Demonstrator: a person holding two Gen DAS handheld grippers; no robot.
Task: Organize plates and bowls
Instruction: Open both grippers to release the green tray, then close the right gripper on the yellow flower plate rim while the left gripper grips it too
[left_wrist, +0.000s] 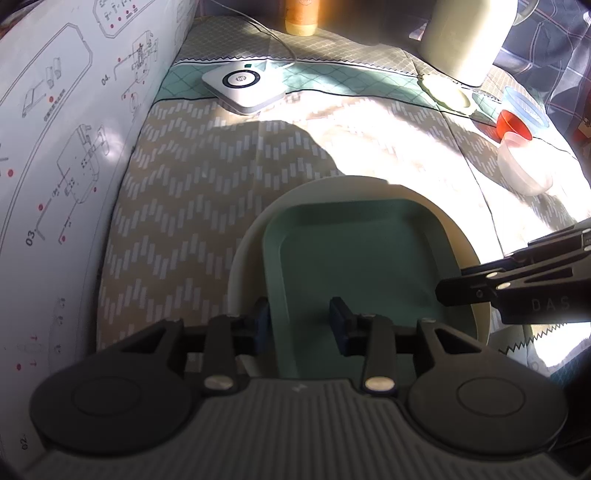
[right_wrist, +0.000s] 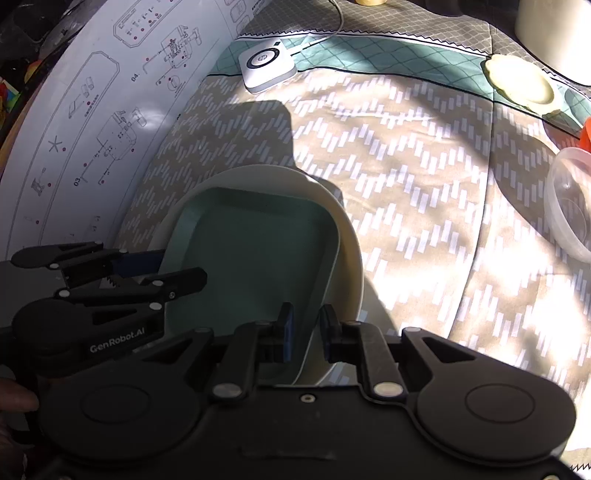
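Stacking step: green tray sits in cream plate; left gripper jaws open astride tray rim, right gripper jaws narrowly parted around tray edge, apparently not yet clamping; next, release and fetch bowls.

Two wrist cameras, both close over the stacked plates

My left camera looks forward along my fingers from the near left edge of the green tray; my right camera looks down from its right edge. Both share the tray, the cream plate under it, the white square device and the patterned cloth.
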